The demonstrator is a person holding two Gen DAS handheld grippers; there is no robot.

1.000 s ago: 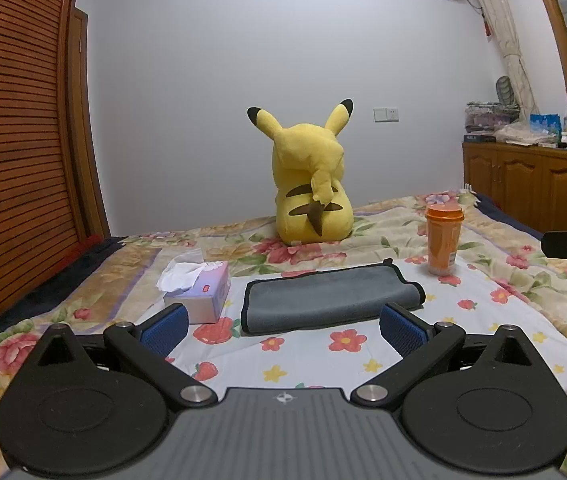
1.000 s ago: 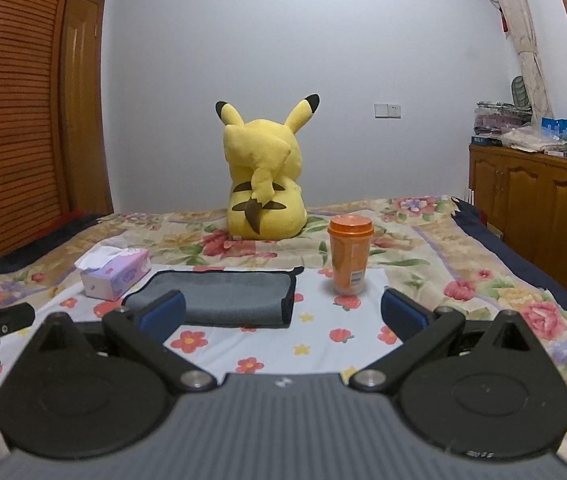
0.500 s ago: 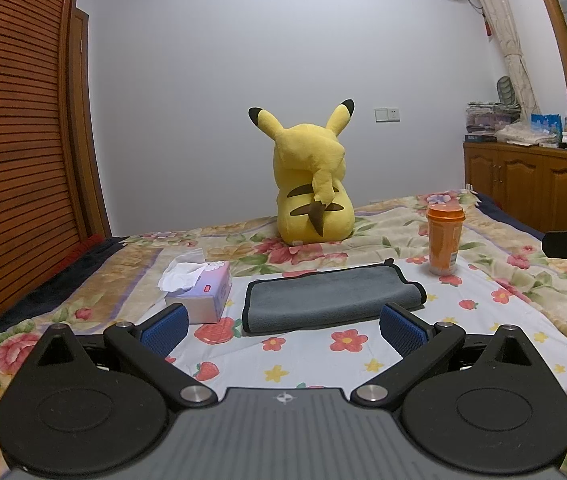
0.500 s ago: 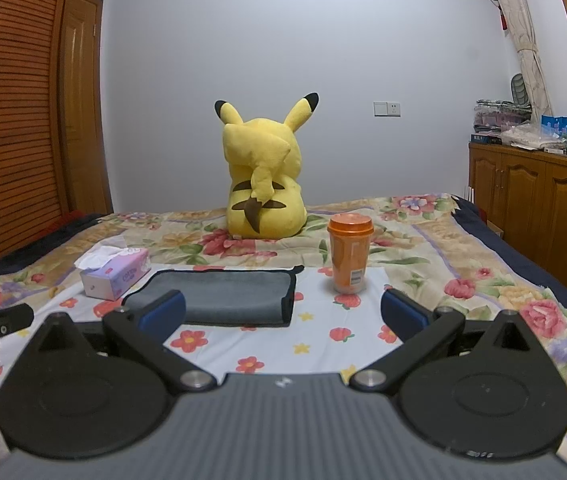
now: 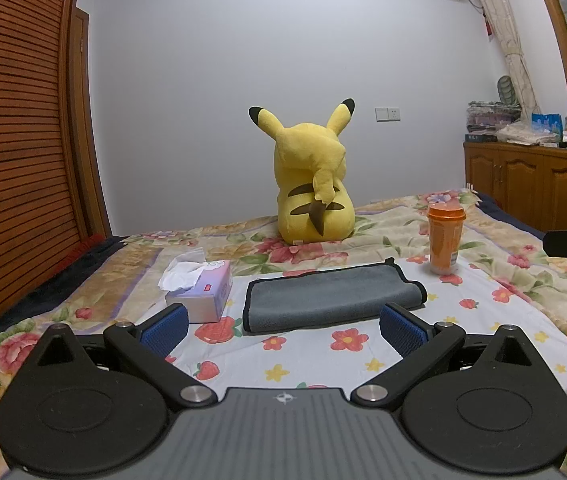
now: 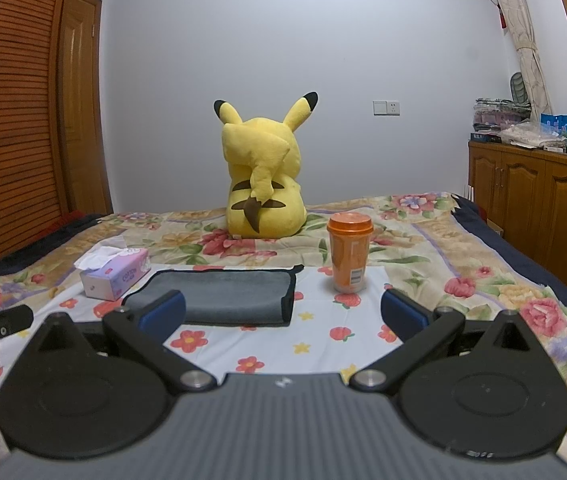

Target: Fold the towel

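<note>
left wrist view: the left gripper point(image 5: 282, 330) has its fingers spread wide, grasping nothing, just short of the folded grey towel point(image 5: 331, 296) on the bed point(image 5: 383, 356), between tissue box point(image 5: 203, 292) and orange cup point(image 5: 445, 240).

right wrist view: the right gripper point(image 6: 283, 310) is likewise released, the towel point(image 6: 227, 296) ahead to its left, untouched.

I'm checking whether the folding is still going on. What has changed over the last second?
Almost nothing. Both views drift very slightly, so the grippers barely shifted. The left gripper and right gripper stay open and empty, short of the grey towel, which lies folded on the bedspread as before. The tissue box, orange cup and yellow plush have not moved.
</note>
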